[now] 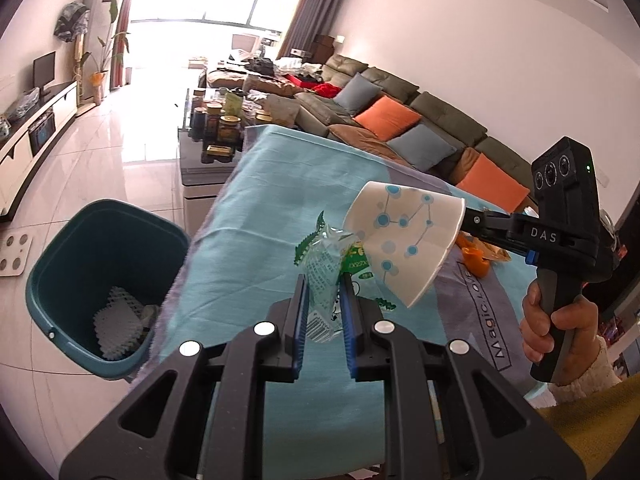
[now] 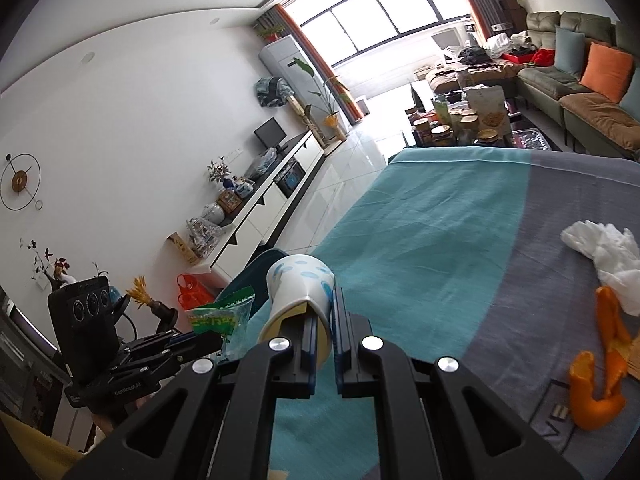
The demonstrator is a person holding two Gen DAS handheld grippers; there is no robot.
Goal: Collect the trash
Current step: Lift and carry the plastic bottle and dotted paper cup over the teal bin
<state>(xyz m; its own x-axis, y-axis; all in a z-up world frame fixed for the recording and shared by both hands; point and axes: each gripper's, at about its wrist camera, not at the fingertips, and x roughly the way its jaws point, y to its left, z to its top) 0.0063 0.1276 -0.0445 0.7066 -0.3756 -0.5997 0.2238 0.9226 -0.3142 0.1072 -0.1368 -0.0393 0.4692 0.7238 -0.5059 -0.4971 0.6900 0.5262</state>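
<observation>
Both tongs are closed on trash. A crinkly green and clear wrapper [image 1: 326, 276] is pinched by the left gripper [image 1: 325, 320]. A squashed paper cup [image 2: 298, 292] with blue dots is squeezed by the right gripper [image 2: 325, 332]. Both are held above the blue tablecloth [image 1: 256, 216]. The teal bin [image 1: 100, 276] is seen on the floor, just beside the table.
</observation>
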